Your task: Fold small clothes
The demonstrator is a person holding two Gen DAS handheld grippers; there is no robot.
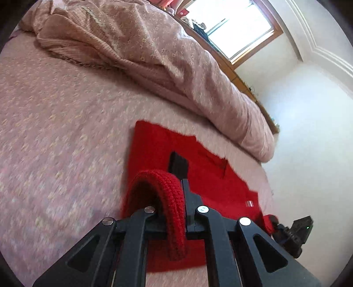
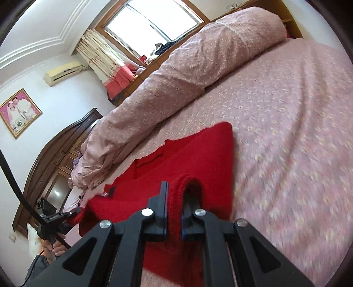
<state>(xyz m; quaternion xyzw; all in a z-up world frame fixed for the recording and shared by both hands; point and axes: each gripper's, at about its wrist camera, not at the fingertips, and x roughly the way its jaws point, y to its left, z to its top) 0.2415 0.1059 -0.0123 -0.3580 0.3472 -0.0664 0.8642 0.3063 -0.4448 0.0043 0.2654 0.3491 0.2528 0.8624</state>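
A red knitted garment [image 1: 209, 174] lies spread on the pink bedspread [image 1: 66, 132]; it also shows in the right wrist view [image 2: 198, 154]. My left gripper [image 1: 174, 176] is shut on a ribbed hem of the garment [image 1: 169, 198], which arches over its left finger. My right gripper [image 2: 176, 194] is shut on another ribbed edge of the garment [image 2: 176, 212], held just above the bed. The right gripper also shows at the lower right of the left wrist view [image 1: 293, 234], and the left gripper at the lower left of the right wrist view [image 2: 55, 218].
A rolled pink quilt [image 1: 154, 50] lies along the far side of the bed, also in the right wrist view [image 2: 176, 77]. Behind it are a wooden sill and window [image 2: 150, 19]. A dark wooden headboard [image 2: 55, 154] stands at the left.
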